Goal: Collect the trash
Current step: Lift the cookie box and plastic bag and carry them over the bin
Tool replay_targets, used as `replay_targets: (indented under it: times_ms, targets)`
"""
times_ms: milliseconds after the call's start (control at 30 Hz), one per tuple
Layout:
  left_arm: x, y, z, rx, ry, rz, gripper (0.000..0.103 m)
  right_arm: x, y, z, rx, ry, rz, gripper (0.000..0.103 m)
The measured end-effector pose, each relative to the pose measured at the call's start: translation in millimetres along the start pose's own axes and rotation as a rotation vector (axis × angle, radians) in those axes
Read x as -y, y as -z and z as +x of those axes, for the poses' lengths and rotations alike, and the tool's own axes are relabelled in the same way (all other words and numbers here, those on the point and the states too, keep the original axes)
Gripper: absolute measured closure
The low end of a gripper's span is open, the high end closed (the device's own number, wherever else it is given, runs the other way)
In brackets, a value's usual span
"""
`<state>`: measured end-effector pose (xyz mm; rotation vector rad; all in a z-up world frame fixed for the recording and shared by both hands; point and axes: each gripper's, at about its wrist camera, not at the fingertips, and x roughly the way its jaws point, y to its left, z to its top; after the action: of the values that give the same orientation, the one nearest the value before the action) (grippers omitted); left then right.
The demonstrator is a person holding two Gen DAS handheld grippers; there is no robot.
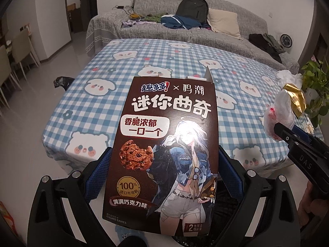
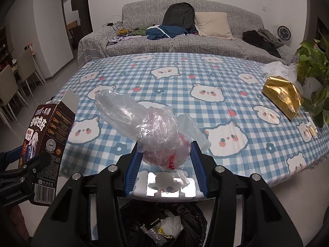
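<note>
My left gripper [image 1: 164, 154] is shut on a dark brown cookie box [image 1: 170, 107], its blue pads pressing both side edges; the box stands upright with its top flap open and fills the middle of the left wrist view. In the right wrist view my right gripper [image 2: 166, 152] is shut on a crumpled clear plastic bag [image 2: 156, 127] with red marks inside. The bag hangs over the table's near edge. Directly below it stands a bin with a black liner [image 2: 164, 222], holding several bits of rubbish. The box [image 2: 47, 135] is at the left, beside the table.
A table with a blue checked bear cloth [image 2: 185, 78] carries a gold packet [image 2: 283, 98], crumpled white tissue [image 2: 277, 68] and small items [image 2: 311, 127] at its right side. A potted plant [image 2: 314, 61] stands at the right. A cluttered grey sofa [image 2: 185, 41] is behind, chairs [image 2: 12, 86] at the left.
</note>
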<state>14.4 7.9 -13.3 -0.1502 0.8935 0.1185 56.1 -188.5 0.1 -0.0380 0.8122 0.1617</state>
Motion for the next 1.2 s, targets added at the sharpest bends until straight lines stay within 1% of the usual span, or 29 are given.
replay_targets:
  times_ms: [300,500,800,1200]
  targets:
    - [-12,34,-11,-0.001,-0.03,-0.022,0.01,-5,30,-11,-0.006,-0.004,-0.001,0.057]
    - [-18,60,-15,-0.012,-0.028,-0.037,0.01,0,51,-15,-0.016,0.002,0.009,0.057]
    - [-23,88,-22,-0.023,-0.023,-0.049,0.01,2,90,-24,-0.033,-0.002,0.013,0.057]
    - [-29,129,-12,-0.068,-0.041,-0.033,0.01,0,132,-22,-0.081,-0.008,0.006,0.057]
